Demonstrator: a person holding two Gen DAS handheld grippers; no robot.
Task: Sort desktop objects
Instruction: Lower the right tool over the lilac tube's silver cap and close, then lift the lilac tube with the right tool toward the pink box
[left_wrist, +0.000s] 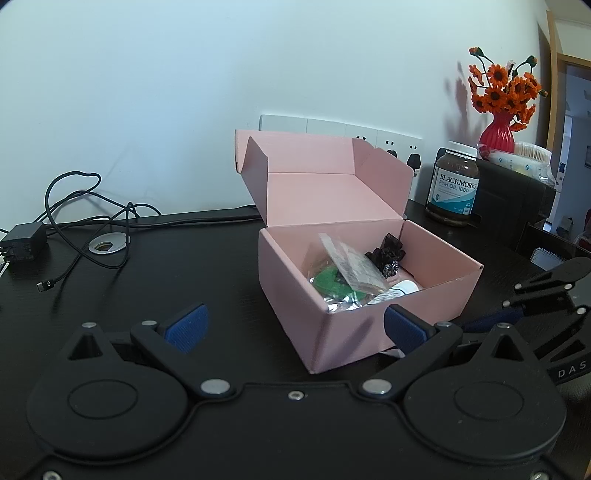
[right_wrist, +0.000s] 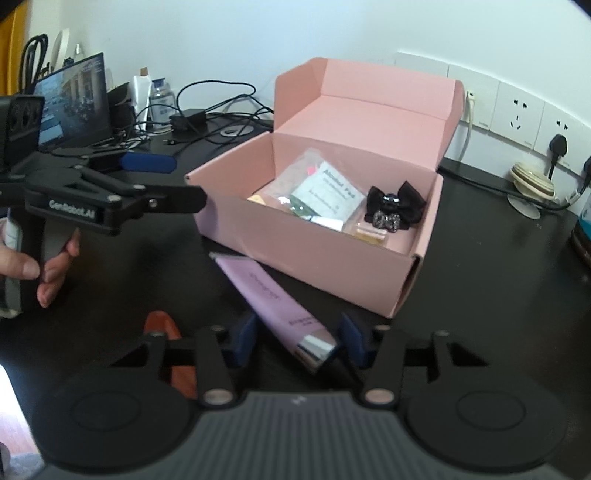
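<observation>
The right tongs (right_wrist: 297, 341) are narrowed around the silver-capped end of a lilac tube (right_wrist: 273, 299), their blue pads close on either side; whether the pads press on it I cannot tell. The tube lies on the black counter (right_wrist: 480, 258), its far end just beside the open pink box (right_wrist: 317, 254). The left tongs (left_wrist: 295, 325) stand wide and empty before that box, which holds a clear packet (right_wrist: 325, 192) and a black bow (right_wrist: 395, 206).
</observation>
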